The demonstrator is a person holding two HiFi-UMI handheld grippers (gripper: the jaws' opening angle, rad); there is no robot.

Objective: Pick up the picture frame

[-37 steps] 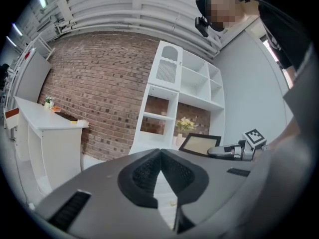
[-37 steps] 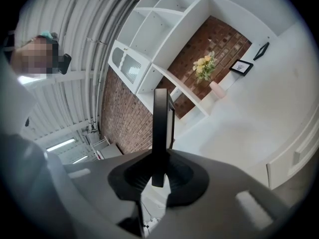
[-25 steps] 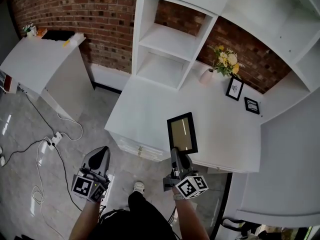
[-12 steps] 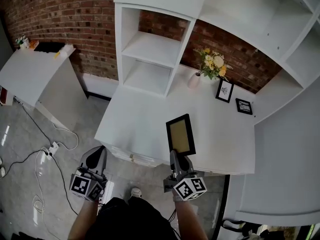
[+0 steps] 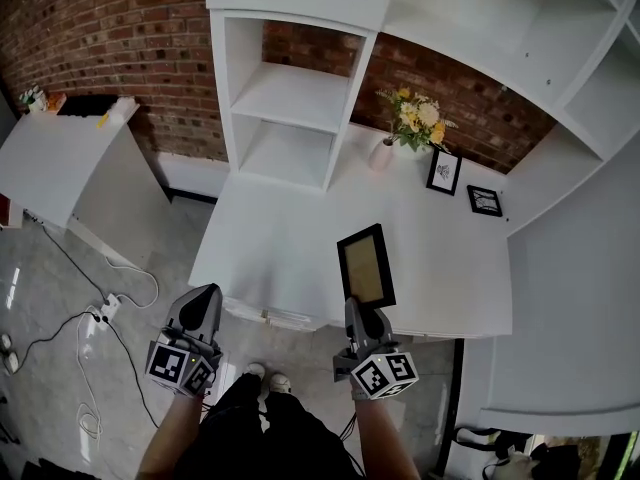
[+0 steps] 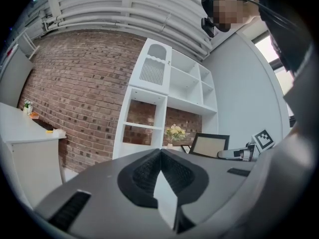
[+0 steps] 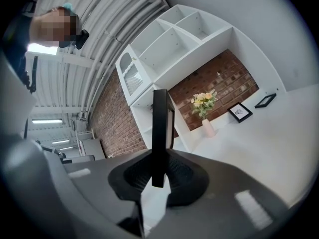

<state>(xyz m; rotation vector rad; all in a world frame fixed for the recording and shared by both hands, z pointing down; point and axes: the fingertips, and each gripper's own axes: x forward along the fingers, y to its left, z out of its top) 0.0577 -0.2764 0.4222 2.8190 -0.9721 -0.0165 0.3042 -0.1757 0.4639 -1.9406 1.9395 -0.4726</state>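
Note:
A black picture frame (image 5: 366, 265) with a tan inside is held over the front part of the white desk (image 5: 290, 248). My right gripper (image 5: 358, 311) is shut on its lower edge. In the right gripper view the frame (image 7: 160, 133) stands edge-on between the jaws, and it also shows in the left gripper view (image 6: 209, 145). My left gripper (image 5: 204, 303) hangs in front of the desk, left of the frame, shut with nothing in it (image 6: 160, 156).
A vase of yellow flowers (image 5: 408, 120) and two small framed pictures (image 5: 443, 171) (image 5: 484, 200) stand at the back of the desk. White shelves (image 5: 290, 98) rise against the brick wall. A white cabinet (image 5: 70, 158) is at left; cables (image 5: 90, 308) lie on the floor.
Both grippers have drifted slightly forward and up, the frame moving with the right one. The view has shifted so the desk and shelves sit lower and further left.

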